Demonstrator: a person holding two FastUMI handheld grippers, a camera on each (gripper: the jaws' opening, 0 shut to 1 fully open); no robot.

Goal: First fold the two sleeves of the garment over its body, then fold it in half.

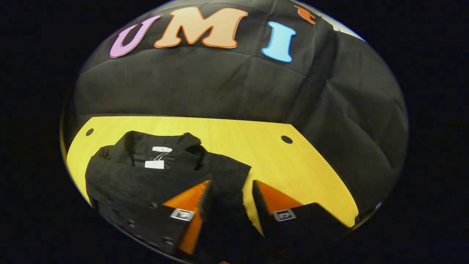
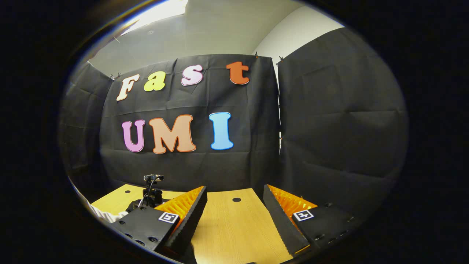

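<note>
Left gripper view looks down on the garment point(image 1: 154, 172), a dark collared piece lying on the yellow wooden table point(image 1: 293, 165), collar toward the booth's back wall with a white tag point(image 1: 154, 164) at the neck. Its right-hand edge runs down between the fingers of the left gripper point(image 1: 229, 200), which stand apart over the cloth; whether any fabric is pinched between them I cannot tell, and nothing looks clamped. The sleeves are hard to pick out against the dark body, so how far the sleeve folds have got is unclear.

To do this step well, I judge the left gripper should close on one layer at the edge, lift only enough to clear the table, and carry it across toward the collar line.

Right gripper view shows the right gripper point(image 2: 234, 212) raised, fingers wide apart and empty, over bare table with a small camera stand point(image 2: 152, 192) behind.
</note>
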